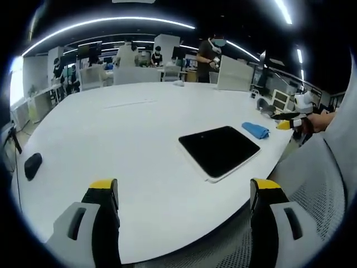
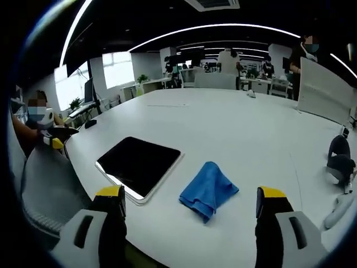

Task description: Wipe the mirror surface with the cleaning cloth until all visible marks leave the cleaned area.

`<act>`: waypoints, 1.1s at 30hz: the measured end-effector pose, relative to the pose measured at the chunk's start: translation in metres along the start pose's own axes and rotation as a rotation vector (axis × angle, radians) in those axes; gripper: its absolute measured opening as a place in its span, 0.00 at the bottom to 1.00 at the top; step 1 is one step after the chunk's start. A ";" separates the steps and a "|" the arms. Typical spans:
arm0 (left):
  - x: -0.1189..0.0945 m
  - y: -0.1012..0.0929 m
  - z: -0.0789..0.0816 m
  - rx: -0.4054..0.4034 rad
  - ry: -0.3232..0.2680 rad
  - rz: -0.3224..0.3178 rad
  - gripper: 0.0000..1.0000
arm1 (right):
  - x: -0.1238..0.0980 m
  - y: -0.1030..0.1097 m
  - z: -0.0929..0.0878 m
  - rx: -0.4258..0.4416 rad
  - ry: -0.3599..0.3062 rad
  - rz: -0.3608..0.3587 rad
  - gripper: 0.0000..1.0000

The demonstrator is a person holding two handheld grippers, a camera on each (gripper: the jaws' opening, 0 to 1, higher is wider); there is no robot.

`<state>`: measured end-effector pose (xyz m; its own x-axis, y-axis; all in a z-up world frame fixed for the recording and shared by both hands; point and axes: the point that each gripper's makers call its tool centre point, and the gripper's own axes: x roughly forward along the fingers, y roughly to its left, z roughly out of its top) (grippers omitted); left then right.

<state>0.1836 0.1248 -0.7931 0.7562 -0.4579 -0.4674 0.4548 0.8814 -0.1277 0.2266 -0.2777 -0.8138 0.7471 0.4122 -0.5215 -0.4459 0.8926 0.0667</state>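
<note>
Mirror [image 2: 139, 164]: dark rounded-rectangle panel, light frame, lying flat on the white table [image 2: 234, 123] close to the near curved edge. From the right gripper [image 2: 189, 206] it sits ahead and left of the jaw line; from the left gripper [image 1: 184, 195] it is ahead and right [image 1: 219, 149]. No marks legible on the glass at this resolution.

Cleaning cloth [image 2: 208, 190]: blue, bunched in a soft peak, just beside the mirror's right edge, almost straight ahead between the right jaws. Lying loose, not yet picked up. Judgement: the right gripper is lined up for the pick.

Both grippers: jaws spread wide, holding nothing, hovering off the table edge above a mesh chair back [image 1: 312, 190].

Room: mirror frame lies close to the table rim, so strokes toward the edge risk pushing it off. Open tabletop beyond mirror and cloth. Small dark object [image 1: 32, 165] far left of the left gripper.
</note>
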 end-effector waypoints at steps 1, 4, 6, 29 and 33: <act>0.000 0.000 0.000 0.000 0.001 0.000 0.99 | 0.000 0.000 0.000 0.000 0.001 0.000 0.96; 0.000 0.001 -0.001 0.000 0.000 -0.001 0.99 | 0.000 0.000 -0.001 0.000 0.003 0.001 0.96; 0.000 0.003 -0.002 -0.001 0.002 0.000 0.99 | 0.000 0.000 -0.001 -0.002 0.004 0.003 0.96; 0.000 0.001 -0.001 0.002 0.005 0.006 0.99 | -0.003 -0.005 -0.002 -0.008 0.006 -0.013 0.96; 0.001 0.003 -0.003 0.002 0.006 0.005 0.98 | -0.003 -0.006 -0.002 -0.008 0.006 -0.016 0.96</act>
<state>0.1845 0.1273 -0.7962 0.7557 -0.4531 -0.4728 0.4522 0.8833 -0.1236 0.2261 -0.2844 -0.8142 0.7512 0.3968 -0.5275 -0.4379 0.8975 0.0516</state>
